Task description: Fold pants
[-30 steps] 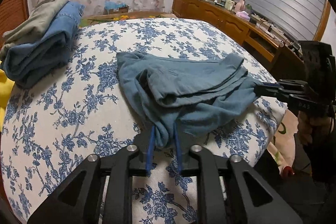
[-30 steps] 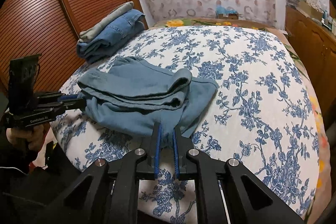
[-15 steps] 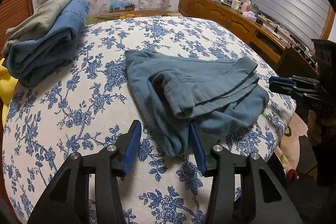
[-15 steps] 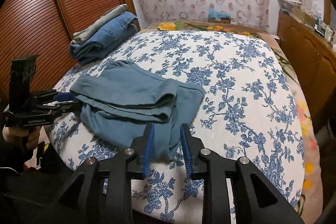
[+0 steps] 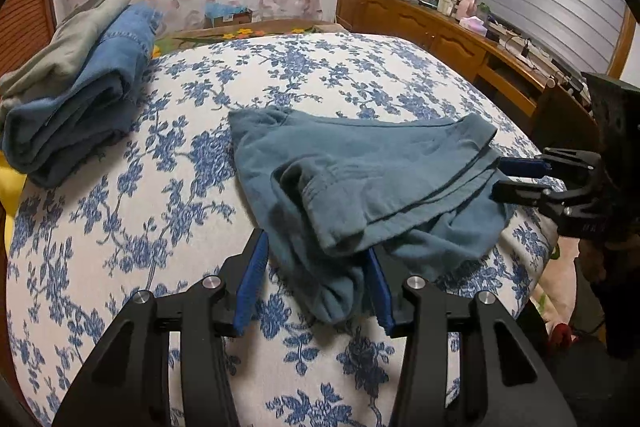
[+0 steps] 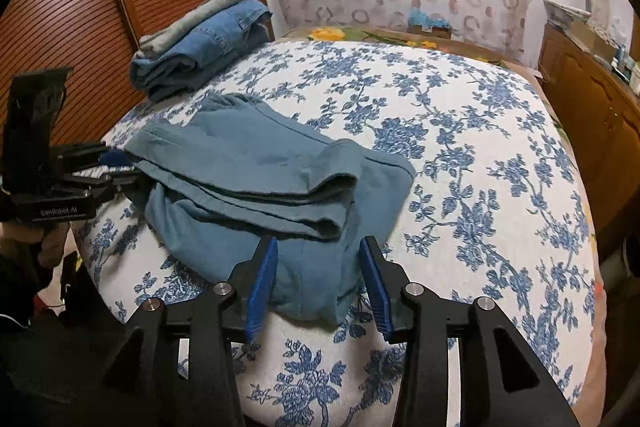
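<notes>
Both claws, left and right, spread, just opening off the folded pants near the bed's edge; best withdrawn straight, without snagging cloth.

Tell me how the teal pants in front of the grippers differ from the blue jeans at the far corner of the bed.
The teal pants are soft, thin cloth; the blue jeans are heavier denim with stitched seams. The teal pants lie in a loose, rumpled fold with uneven edges; the blue jeans sit in a tighter fold. Nothing lies on the teal pants; a grey garment rests on the blue jeans. Both lie folded on the floral bedspread.
</notes>
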